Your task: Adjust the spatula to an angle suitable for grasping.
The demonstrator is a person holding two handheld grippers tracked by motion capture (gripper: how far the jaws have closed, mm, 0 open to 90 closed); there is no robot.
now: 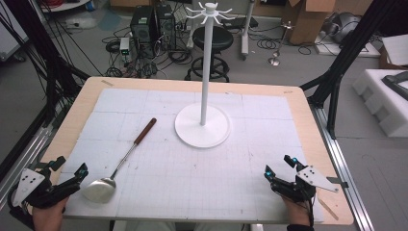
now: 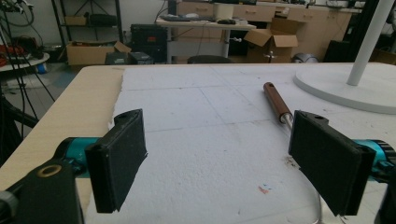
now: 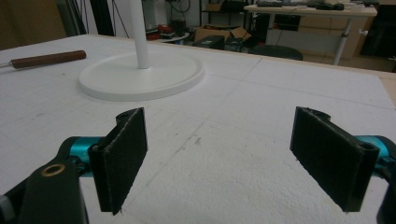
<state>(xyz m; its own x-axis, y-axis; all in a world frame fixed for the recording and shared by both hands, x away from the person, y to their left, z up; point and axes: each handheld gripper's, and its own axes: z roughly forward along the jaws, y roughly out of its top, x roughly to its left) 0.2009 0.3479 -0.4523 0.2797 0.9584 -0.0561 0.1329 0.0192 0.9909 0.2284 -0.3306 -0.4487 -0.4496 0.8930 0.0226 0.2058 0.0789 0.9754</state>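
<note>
**Waiting wide beside the ladle**

Holding both grippers low at the near edge, we keep the left gripper (image 1: 72, 175) and right gripper (image 1: 279, 169) spread wide and empty, probably ready to reach. Our ladle (image 1: 122, 161) lies flat on the white mat (image 1: 250, 159), bowl just beside the left gripper, its long axis running diagonally, brown handle pointing toward the white stand (image 1: 202, 126).

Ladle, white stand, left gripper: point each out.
ladle (image 1: 98, 188), high view, on the middle of its metal bowl.
white stand (image 1: 192, 130), high view, on a bare part of its round base.
left gripper (image 1: 72, 170), high view, midway between its open fingertips.
</note>
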